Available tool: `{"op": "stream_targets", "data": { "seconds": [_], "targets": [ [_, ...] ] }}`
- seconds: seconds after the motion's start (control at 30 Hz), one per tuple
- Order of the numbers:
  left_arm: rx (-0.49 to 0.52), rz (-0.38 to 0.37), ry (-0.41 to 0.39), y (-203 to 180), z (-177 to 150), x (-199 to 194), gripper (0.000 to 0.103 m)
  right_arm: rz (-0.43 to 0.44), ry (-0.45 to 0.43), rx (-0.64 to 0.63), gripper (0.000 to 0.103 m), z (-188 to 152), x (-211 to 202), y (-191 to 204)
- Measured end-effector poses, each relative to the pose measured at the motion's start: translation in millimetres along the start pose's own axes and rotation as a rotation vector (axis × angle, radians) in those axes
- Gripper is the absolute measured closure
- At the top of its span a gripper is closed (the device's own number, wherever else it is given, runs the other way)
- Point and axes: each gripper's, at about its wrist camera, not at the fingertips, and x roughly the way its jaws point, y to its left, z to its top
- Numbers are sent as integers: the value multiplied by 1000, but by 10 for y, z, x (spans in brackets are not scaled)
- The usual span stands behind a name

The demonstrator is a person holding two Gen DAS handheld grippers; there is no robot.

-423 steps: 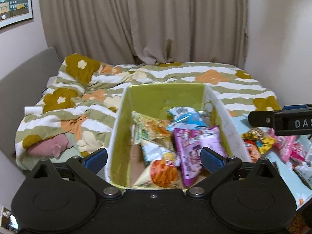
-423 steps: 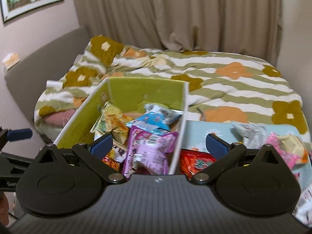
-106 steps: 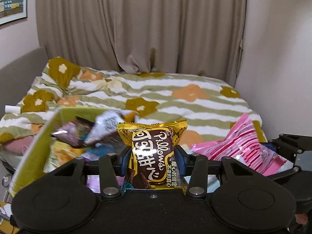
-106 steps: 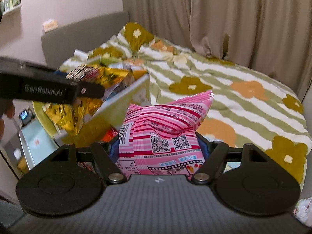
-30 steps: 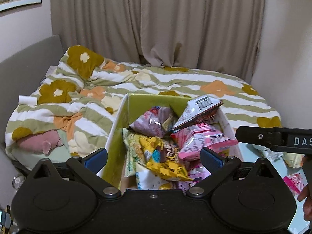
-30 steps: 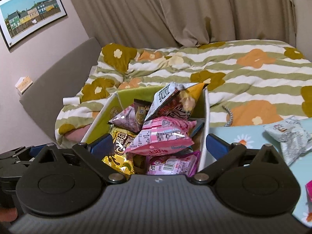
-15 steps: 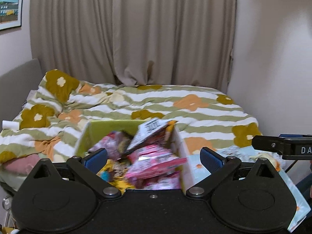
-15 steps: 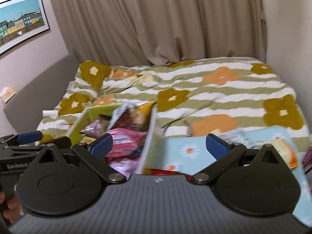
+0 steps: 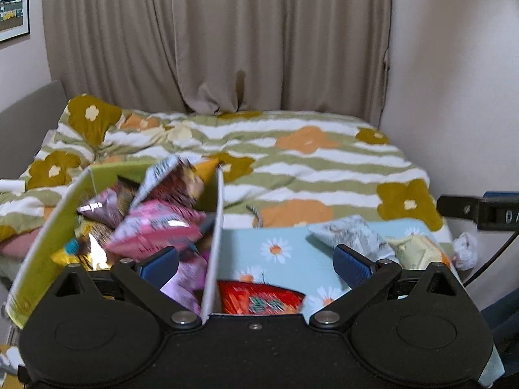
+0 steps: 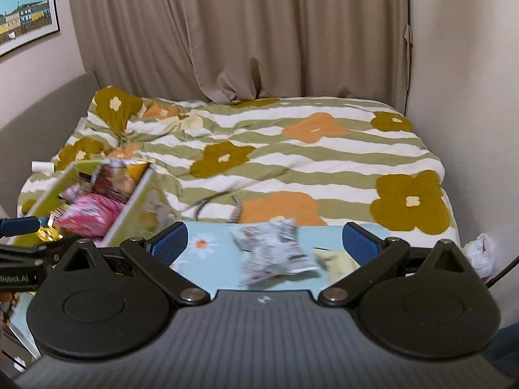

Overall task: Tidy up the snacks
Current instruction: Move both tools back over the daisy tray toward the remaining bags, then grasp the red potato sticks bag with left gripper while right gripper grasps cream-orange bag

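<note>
We keep both tongs, left [image 9: 255,261] and right [image 10: 265,238], spread and empty. The green box [image 9: 45,243] of snacks stands at 9 o'clock; only the left view shows the red packet [image 9: 259,298] beside its wall.

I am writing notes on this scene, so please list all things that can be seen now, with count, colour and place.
storage box: one, green inside, left, piled with snack packets.
pink packet: one, on top of the pile in the box.
red packet: one, on the cloth beside the box's right wall.
grey-white packet: one, middle of the cloth.
pale yellow packet: one, right end of the cloth.
daisy cloth: one, light blue, under the loose packets.
duvet: one, green and white stripes with flowers, on the bed behind.
curtain: beige, back wall.
framed picture: one, left wall.
left gripper: open, empty.
right gripper: open, empty.
</note>
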Motion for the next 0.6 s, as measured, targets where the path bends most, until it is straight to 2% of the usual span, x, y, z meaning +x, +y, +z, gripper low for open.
{"op": "stream_targets", "data": {
  "seconds": [0.23, 0.43, 0.6],
  "targets": [
    [-22, 71, 89, -470, -203, 339, 0, 45, 75, -37, 0, -102, 399, -474],
    [-8, 91, 116, -782, -133, 706, 0, 72, 160, -44, 0, -244, 825, -773],
    [-9, 114, 142, -898, -87, 1026, 0, 86, 206, -24, 0, -340, 1124, -956]
  ]
}}
